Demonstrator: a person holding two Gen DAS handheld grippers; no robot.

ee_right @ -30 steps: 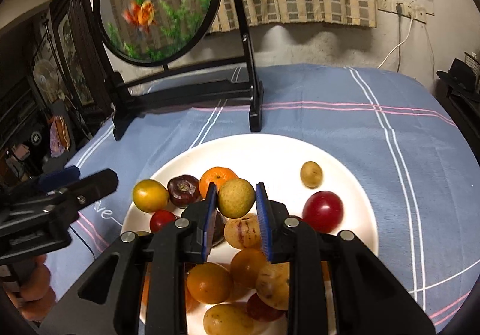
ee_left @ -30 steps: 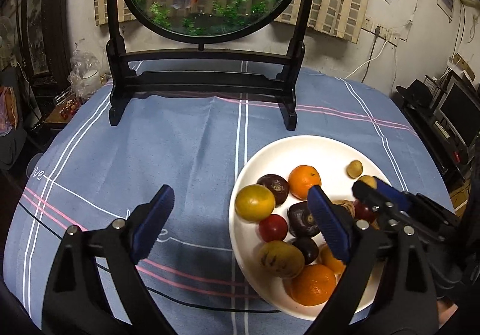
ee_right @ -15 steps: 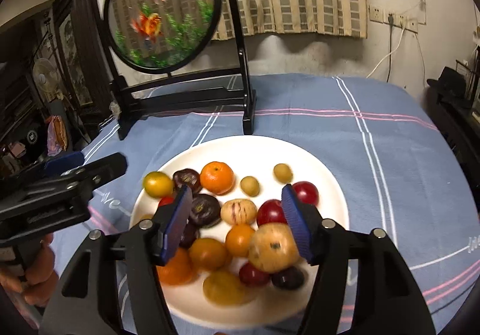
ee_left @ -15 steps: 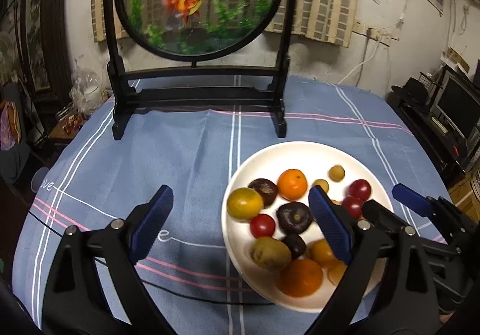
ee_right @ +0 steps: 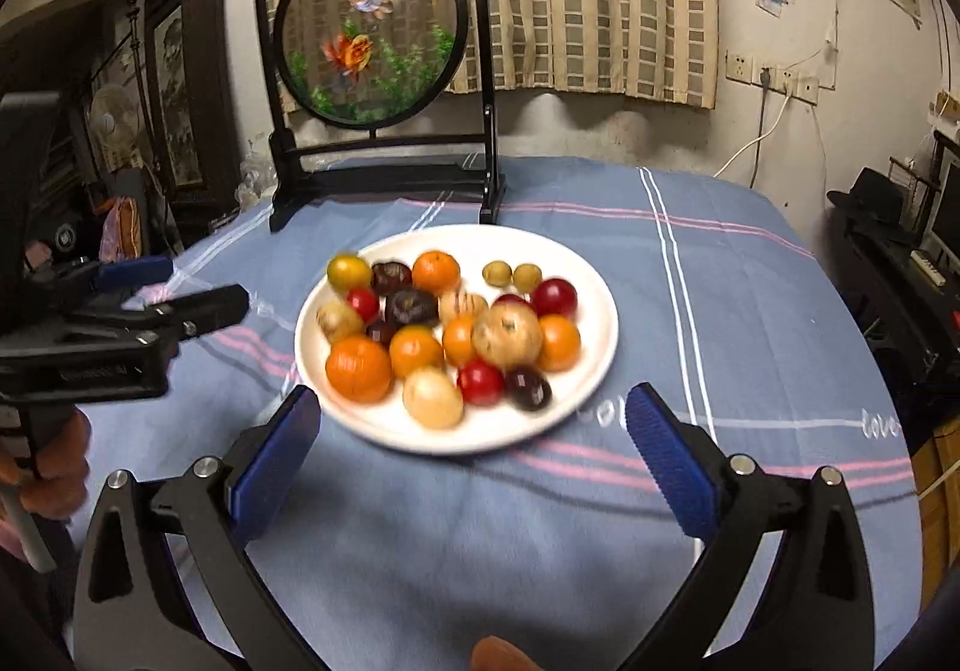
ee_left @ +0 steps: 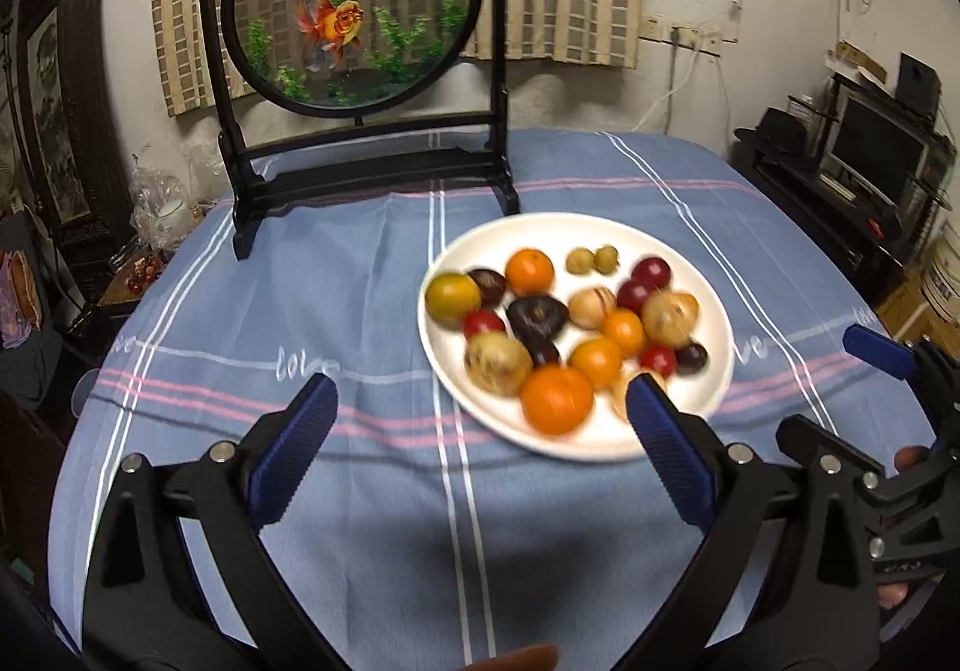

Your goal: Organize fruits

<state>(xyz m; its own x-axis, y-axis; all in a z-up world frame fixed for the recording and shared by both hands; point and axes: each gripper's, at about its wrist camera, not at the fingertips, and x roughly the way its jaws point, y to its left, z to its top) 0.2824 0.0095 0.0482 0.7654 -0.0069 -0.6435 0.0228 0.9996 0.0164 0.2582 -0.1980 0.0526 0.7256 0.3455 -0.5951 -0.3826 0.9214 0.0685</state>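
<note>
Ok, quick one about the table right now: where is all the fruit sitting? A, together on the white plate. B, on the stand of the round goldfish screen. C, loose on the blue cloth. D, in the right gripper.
A: every fruit, such as the big orange at the near edge, lies on the white plate; the right gripper, jaws opening, has nothing between them.

Glossy white ceramic-looking plate [ee_right: 591,275] on matt woven blue cloth [ee_right: 720,323]; smooth-skinned fruits [ee_right: 456,335]; grippers' ribbed blue pads [ee_right: 669,461] on matt black plastic; dark lacquered wooden screen frame [ee_right: 384,179].
</note>
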